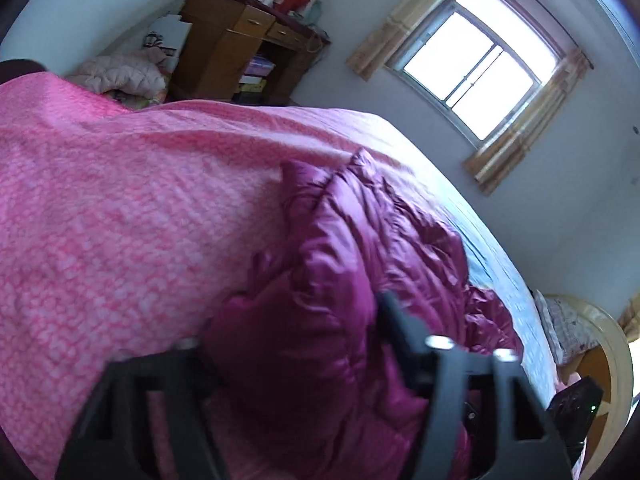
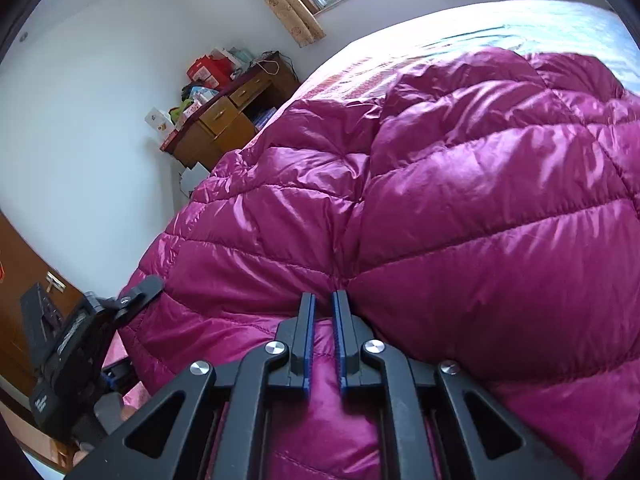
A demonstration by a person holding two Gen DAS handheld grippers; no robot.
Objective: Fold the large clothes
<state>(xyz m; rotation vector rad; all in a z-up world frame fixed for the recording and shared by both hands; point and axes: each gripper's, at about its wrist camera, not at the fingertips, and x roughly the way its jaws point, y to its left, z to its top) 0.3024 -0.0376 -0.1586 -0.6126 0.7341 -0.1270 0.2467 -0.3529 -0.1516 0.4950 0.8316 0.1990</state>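
Right gripper [image 2: 323,304] nipped narrow on a thin fold of slick puffy jacket [image 2: 460,208], left gripper [image 1: 288,320] half-wide around a bulge; either hold may slide free

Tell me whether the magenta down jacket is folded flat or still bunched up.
Bunched up: the down jacket lies in a puffy, creased heap on the pink bedspread, not flat.

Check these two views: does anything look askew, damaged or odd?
Nothing damaged. The magenta puffer jacket lies bunched and rumpled on the pink bedspread, not yet flat. The desk is piled with clutter.
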